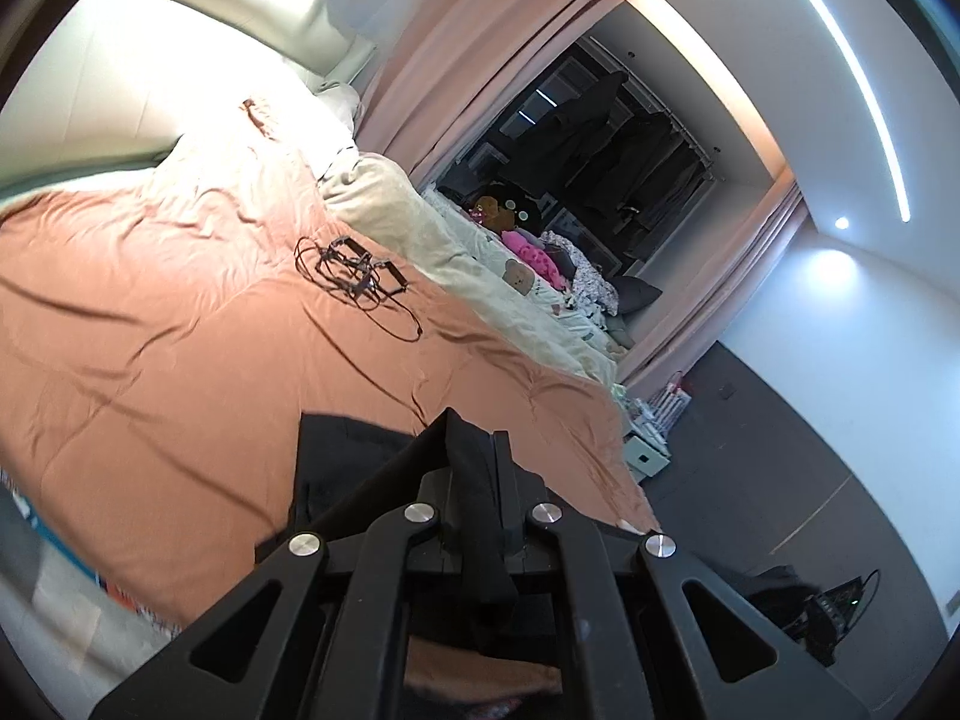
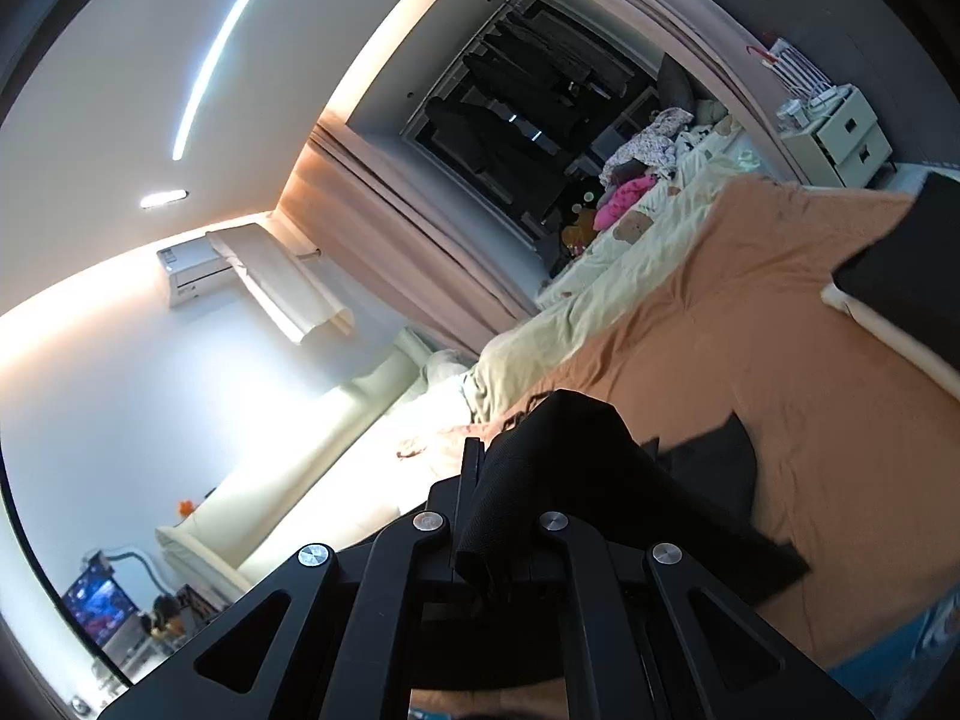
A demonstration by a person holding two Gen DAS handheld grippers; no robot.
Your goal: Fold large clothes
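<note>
A black garment (image 1: 336, 468) hangs over the orange bedspread (image 1: 180, 330), pinched at two places. In the left wrist view my left gripper (image 1: 474, 450) is shut on a fold of the black cloth, which runs between its fingers and drapes to the left. In the right wrist view my right gripper (image 2: 486, 468) is shut on another bunch of the same black garment (image 2: 576, 450); the cloth bulges over the fingers and trails down to the right onto the orange bedspread (image 2: 780, 360). Both views are tilted, with the cloth lifted off the bed.
A tangle of black cables (image 1: 354, 276) lies mid-bed. A cream quilt (image 1: 456, 264) and a pile of clothes (image 1: 540, 252) line the far side. A dark folded item on a white base (image 2: 906, 288) sits at the bed's right. A white drawer unit (image 2: 840, 132) stands by the curtains.
</note>
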